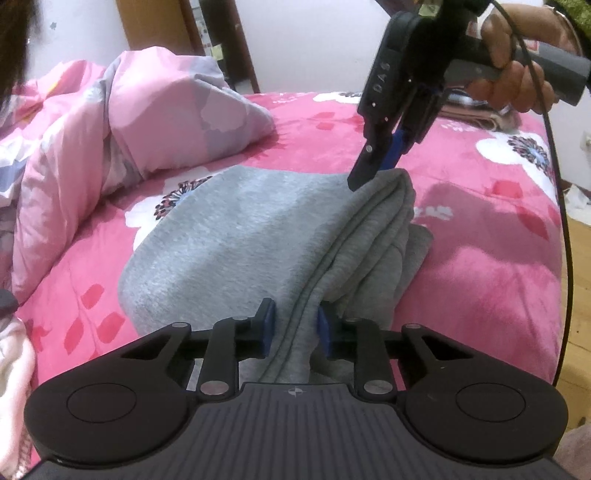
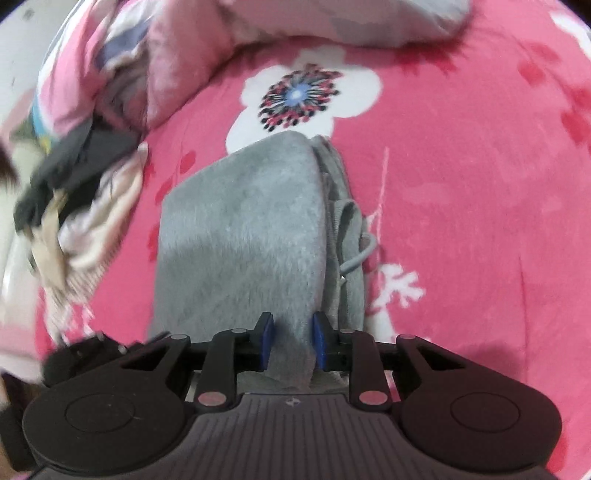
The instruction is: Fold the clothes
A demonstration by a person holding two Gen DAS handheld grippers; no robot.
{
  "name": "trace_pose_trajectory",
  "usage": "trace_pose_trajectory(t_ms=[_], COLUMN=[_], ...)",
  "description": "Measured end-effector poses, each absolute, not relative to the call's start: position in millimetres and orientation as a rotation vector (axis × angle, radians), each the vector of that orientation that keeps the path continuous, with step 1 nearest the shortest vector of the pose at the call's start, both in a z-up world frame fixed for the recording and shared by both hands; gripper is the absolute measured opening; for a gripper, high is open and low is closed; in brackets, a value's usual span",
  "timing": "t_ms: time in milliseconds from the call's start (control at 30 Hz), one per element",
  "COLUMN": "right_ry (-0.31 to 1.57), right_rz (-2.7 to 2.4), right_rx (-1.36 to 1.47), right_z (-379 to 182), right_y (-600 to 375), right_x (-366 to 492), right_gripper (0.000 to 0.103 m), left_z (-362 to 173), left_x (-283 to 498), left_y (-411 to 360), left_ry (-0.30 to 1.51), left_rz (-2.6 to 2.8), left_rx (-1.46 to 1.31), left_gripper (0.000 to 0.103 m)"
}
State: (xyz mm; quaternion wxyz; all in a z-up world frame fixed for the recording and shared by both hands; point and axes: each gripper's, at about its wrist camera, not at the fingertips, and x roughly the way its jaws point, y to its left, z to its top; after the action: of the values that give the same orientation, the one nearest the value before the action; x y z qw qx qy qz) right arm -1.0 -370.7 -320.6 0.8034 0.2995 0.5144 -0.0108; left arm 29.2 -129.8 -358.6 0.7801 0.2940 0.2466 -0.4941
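A grey fleece garment [image 1: 236, 236] lies folded on the pink flowered bed sheet [image 1: 480, 258]. My left gripper [image 1: 295, 328] is shut on the garment's near hem edge, with cloth between the blue pads. My right gripper [image 1: 373, 173] comes down from the upper right and is shut on the garment's far corner. In the right wrist view the right gripper [image 2: 293, 341] holds the grey garment [image 2: 240, 240] between its pads. A grey drawstring [image 2: 364, 251] shows at the garment's right edge.
A crumpled pink quilt [image 1: 122, 122] is piled at the left and back of the bed. Other bunched clothes [image 2: 74, 206] lie at the left in the right wrist view. The bed's right edge drops to a wooden floor [image 1: 580, 258]. A door frame [image 1: 155, 26] stands behind.
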Motion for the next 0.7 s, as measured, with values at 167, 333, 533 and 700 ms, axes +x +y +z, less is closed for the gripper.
trace_pose_trajectory(t_ms=[167,333,533,700], right_ry=[1.036,1.058,1.156,1.107], right_rz=[0.009,-0.001,-0.098,-0.177], right_rx=[0.576,0.573,0.504,0.516], right_z=[-293,-290,-341,-314], right_y=[-359,-360,-364,-376], right_x=[-8,-29,-26,-33], right_gripper=[0.013,0.013,0.019,0.023], left_z=[-345,-339,-372,-341], left_x=[34,23,9,18], left_y=[-124,-118,-131,-111], left_ry=[0.576,0.613,0.689,0.724], left_rz=[-1.070,-1.132,-1.183,-1.165], left_rx=[0.572,0.550,0.641,0.521], left_gripper=[0.013,0.012,0.013,0.023])
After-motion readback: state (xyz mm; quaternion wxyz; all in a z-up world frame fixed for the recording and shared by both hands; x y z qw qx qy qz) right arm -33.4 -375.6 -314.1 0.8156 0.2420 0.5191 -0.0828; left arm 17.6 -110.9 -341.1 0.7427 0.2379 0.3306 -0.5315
